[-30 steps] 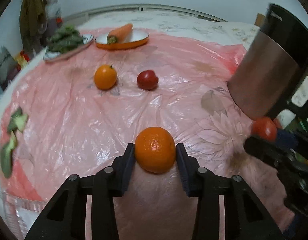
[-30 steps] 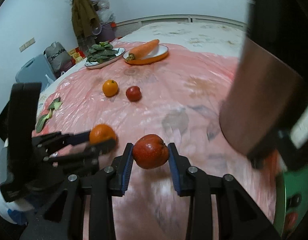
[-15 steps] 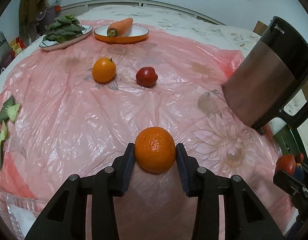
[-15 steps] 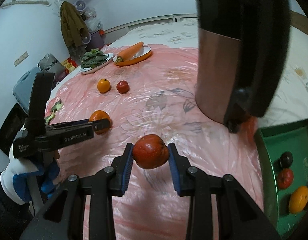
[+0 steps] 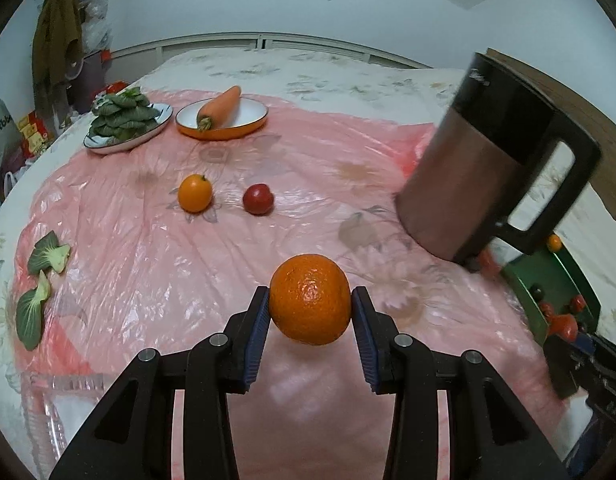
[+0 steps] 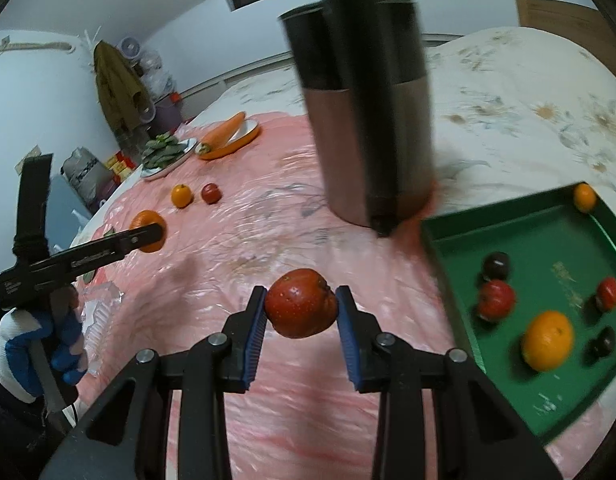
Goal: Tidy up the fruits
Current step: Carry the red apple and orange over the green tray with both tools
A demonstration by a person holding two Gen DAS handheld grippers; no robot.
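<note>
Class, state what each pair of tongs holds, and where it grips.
Left tongs: orange, clamped at its sides. Right tongs: apple, clamped at its sides.

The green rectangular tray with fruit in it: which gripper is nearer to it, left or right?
Right. The right gripper, shut on a red apple, is just beside the green tray. The left gripper, holding an orange, is farther off across the pink sheet.

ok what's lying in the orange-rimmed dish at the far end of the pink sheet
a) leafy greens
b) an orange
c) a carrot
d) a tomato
c: a carrot lies across the orange-rimmed dish, while the leafy greens sit piled on the separate plate beside it.
</note>
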